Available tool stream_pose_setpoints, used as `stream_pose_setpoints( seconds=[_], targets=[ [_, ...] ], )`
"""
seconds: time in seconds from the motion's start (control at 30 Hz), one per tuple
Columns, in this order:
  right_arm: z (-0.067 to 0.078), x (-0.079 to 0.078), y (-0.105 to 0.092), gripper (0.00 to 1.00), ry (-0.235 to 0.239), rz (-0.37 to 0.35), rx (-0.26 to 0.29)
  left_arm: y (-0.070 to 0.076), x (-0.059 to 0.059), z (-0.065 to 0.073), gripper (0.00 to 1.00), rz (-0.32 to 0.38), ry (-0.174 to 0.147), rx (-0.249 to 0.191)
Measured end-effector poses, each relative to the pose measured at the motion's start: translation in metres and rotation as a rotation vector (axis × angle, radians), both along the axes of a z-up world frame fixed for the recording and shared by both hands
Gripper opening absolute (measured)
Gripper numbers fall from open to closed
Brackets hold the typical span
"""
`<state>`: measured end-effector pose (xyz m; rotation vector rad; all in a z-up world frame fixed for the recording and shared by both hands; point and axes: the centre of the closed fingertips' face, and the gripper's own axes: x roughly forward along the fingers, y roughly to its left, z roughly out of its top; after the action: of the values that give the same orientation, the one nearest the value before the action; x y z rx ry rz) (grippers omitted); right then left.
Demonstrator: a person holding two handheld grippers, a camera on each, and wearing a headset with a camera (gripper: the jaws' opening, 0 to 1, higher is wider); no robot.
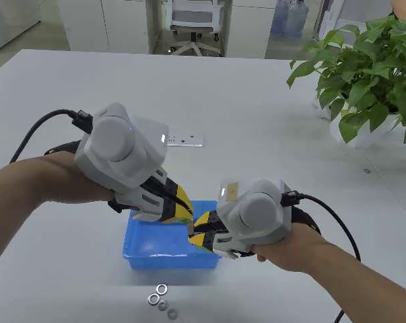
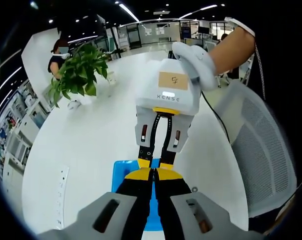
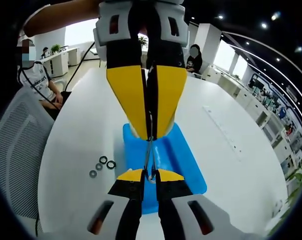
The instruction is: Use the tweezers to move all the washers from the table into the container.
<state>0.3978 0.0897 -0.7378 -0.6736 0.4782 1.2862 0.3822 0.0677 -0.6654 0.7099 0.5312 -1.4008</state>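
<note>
The tweezers [image 3: 148,155] are being pinched by the left claw [image 3: 149,135] and right claw [image 3: 151,175]. Squaring is likely being needed before the 4 washers [image 3: 111,164].

Four small round metal washers [image 1: 161,289], one blue rectangular plastic container [image 1: 169,261], one pair of slim metal tweezers [image 3: 149,150], left hand-held gripper [image 1: 181,208] plus right hand-held gripper [image 1: 199,232], two total, one white table [image 1: 256,108], one green potted plant [image 1: 364,74]
</note>
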Motion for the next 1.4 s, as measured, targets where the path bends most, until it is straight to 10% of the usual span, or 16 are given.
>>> stream_pose_setpoints(
  seconds=[1.4],
  targets=[
    [-0.039, 0.019, 0.003, 0.11, 0.023, 0.005, -0.045, 0.004, 0.02, -0.039, 0.05, 0.034, 0.012, 0.004]
  ],
)
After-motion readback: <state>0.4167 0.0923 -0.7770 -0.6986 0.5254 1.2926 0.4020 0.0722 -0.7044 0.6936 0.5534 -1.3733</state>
